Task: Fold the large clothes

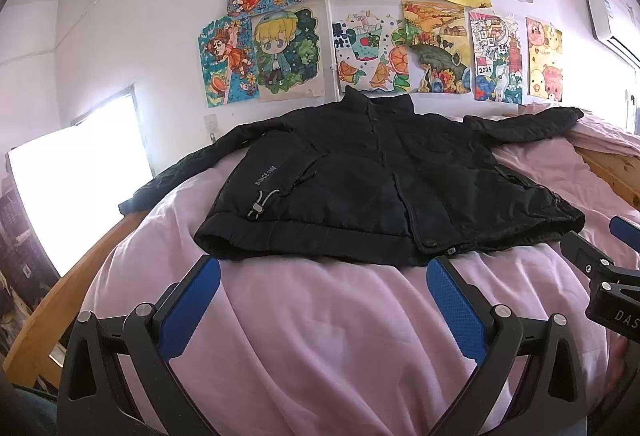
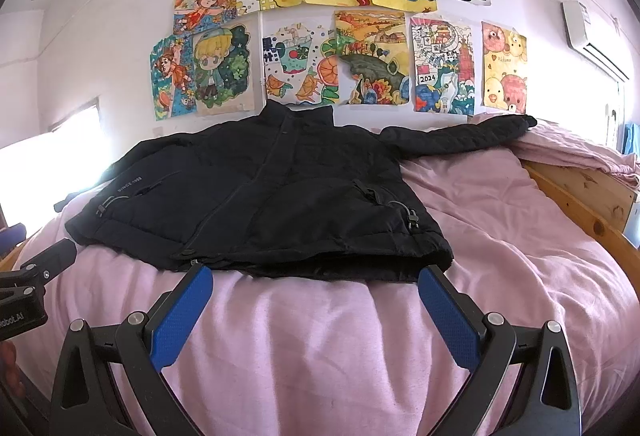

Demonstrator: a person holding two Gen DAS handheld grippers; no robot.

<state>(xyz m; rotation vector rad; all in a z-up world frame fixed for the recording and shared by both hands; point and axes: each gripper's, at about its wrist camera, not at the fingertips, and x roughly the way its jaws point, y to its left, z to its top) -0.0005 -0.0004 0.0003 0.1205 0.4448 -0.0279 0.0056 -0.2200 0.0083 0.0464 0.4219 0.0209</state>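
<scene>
A black padded jacket [image 1: 360, 180] lies flat and face up on the pink bed cover [image 1: 320, 336], collar toward the wall, both sleeves spread out sideways. It also shows in the right wrist view [image 2: 260, 196]. My left gripper [image 1: 324, 272] is open and empty, just short of the jacket's hem, left of the zip. My right gripper [image 2: 316, 276] is open and empty, just short of the hem on the jacket's right half. The right gripper shows at the edge of the left wrist view [image 1: 600, 256].
A wooden bed frame [image 2: 580, 196] runs along the right side and also the left [image 1: 52, 296]. Several children's drawings [image 1: 360, 16] hang on the white wall behind. A bright window [image 1: 80, 176] is at left. An air conditioner [image 2: 588, 32] is high at right.
</scene>
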